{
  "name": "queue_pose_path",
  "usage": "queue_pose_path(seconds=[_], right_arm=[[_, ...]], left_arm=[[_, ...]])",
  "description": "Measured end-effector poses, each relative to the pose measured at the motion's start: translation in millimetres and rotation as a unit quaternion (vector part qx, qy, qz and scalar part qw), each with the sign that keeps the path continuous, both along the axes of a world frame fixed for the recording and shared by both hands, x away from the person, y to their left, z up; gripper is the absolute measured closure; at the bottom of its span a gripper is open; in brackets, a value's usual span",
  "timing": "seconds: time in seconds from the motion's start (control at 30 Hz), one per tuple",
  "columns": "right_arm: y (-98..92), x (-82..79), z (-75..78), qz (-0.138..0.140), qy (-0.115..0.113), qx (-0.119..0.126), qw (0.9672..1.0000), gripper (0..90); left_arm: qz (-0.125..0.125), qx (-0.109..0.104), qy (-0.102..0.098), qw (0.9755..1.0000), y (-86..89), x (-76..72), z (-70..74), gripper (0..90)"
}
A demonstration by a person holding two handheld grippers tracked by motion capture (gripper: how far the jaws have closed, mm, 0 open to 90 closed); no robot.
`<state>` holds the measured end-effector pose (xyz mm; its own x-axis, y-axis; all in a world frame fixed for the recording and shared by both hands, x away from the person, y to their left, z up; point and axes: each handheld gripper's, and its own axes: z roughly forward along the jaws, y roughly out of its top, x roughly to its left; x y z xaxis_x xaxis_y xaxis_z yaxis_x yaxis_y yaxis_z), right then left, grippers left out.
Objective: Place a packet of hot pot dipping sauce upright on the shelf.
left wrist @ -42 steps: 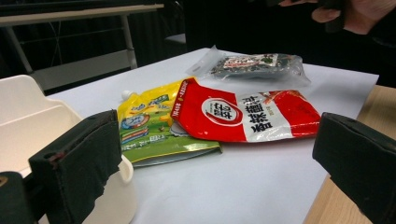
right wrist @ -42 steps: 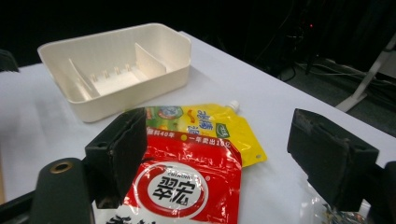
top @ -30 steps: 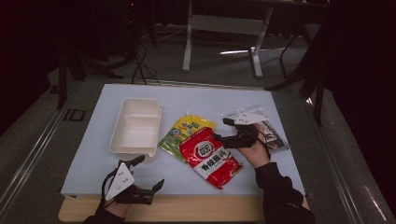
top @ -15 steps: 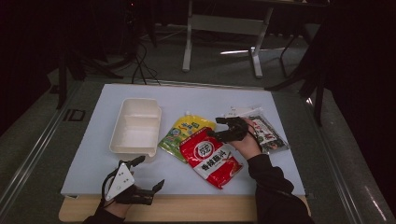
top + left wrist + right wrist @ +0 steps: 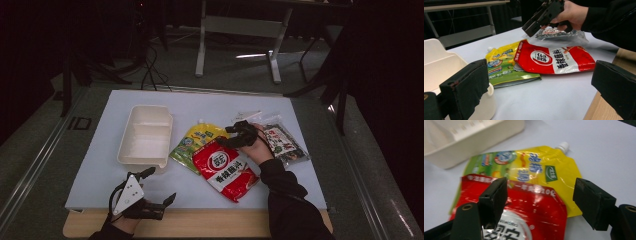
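Note:
A red snack pouch lies mid-table, overlapping a yellow-green spout pouch. My right gripper hovers low over the red pouch's upper edge. Its jaws have just been closing but still stand apart. In the right gripper view the red pouch and the yellow pouch lie beneath the right gripper, and neither pad presses on them. My left gripper rests open at the table's front edge, beside a white tray. The left gripper holds nothing.
A clear packet with dark contents lies right of the right hand. The white board ends in a wooden strip at the front. Table legs and dark floor lie beyond the far edge.
The right hand has moved left and down, from over the clear packet to the red pouch's top edge. The left gripper has stayed put.

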<state>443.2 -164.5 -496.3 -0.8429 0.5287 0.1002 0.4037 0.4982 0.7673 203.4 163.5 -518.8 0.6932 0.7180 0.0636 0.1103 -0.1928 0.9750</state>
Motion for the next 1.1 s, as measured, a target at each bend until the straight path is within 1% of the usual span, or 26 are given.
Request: queue_pose_path(seconds=[0.07,0.1,0.2,0.27,0.33,0.43,0.53,0.6,0.67,0.73,0.77,0.8,0.83,0.87,0.9,0.93,0.97,1.03,1.07,1.1], right_arm=[[1.0,4.4,-2.6,0.0,0.009,-0.003,1.0,29.5],[1.5,7.0,-3.8,-0.003,0.007,-0.006,1.0,31.1],[3.0,12.2,-5.5,-0.001,0.015,-0.008,0.9998,35.4],[4.5,15.9,-6.9,0.003,0.021,-0.009,0.9997,35.5],[6.9,19.3,-8.2,0.006,0.025,-0.016,0.9996,34.1],[10.0,24.2,-10.1,0.011,0.035,-0.018,0.9992,31.9],[11.2,29.7,-13.8,0.016,0.052,-0.022,0.9983,31.6],[11.3,33.1,-16.7,0.017,0.059,-0.032,0.9976,31.8],[10.5,35.9,-19.2,0.02,0.069,-0.036,0.9967,33.3],[9.7,38.3,-22.0,0.021,0.084,-0.045,0.9952,34.0],[9.2,39.2,-23.4,0.022,0.086,-0.052,0.9947,36.6],[8.2,40.4,-24.4,0.021,0.093,-0.057,0.9938,39.2],[7.7,40.8,-24.6,0.022,0.096,-0.057,0.9935,41.4],[7.0,40.9,-24.0,0.022,0.098,-0.061,0.993,49.9],[6.6,40.8,-23.2,0.024,0.101,-0.07,0.9921,53.8],[6.7,40.3,-22.8,0.026,0.1,-0.076,0.9918,56.0],[7.3,39.4,-22.2,0.029,0.098,-0.084,0.9912,63.8],[9.0,37.5,-21.8,0.026,0.091,-0.11,0.9894,72.5],[9.0,37.3,-21.3,0.024,0.091,-0.114,0.989,78.9],[8.2,37.3,-20.2,0.022,0.09,-0.112,0.9894,80.3]], left_arm=[[0.0,0.0,0.0,1.0,-0.1,0.0,0.0,2.2],[0.0,0.0,0.001,1.0,-0.1,-0.1,0.0,2.2],[-0.002,0.002,0.001,1.0,-0.5,-0.9,0.4,2.2],[-0.004,0.004,0.0,1.0,-1.5,-1.4,0.4,2.2],[-0.006,0.006,0.0,1.0,-1.6,-1.3,0.2,2.2],[-0.005,0.003,0.002,1.0,-1.0,-1.0,0.1,2.2],[-0.004,0.003,0.002,1.0,-0.6,-1.0,0.1,2.2],[-0.005,0.004,0.002,1.0,-0.6,-1.3,0.1,2.2],[-0.005,0.003,0.001,1.0,-0.6,-1.4,0.1,2.2],[-0.005,0.003,0.002,1.0,-0.4,-1.4,0.1,2.2],[-0.004,0.002,0.002,1.0,-0.2,-1.3,0.1,2.2],[-0.004,0.002,0.002,1.0,-0.2,-1.3,0.1,2.2],[-0.003,0.002,0.002,1.0,-0.2,-1.4,0.1,2.2],[-0.003,0.002,0.002,1.0,-0.2,-1.5,0.2,2.2],[-0.004,0.002,0.002,1.0,-0.4,-1.6,0.2,2.2],[-0.004,0.003,0.001,1.0,-0.4,-1.6,0.2,2.2],[-0.004,0.003,0.002,1.0,-0.6,-1.5,0.1,2.2],[-0.004,0.006,0.001,1.0,-0.8,-1.4,0.1,2.2],[-0.004,0.006,0.001,1.0,-0.8,-1.4,0.2,2.2],[-0.004,0.006,0.001,1.0,-0.8,-1.5,0.2,2.2]])
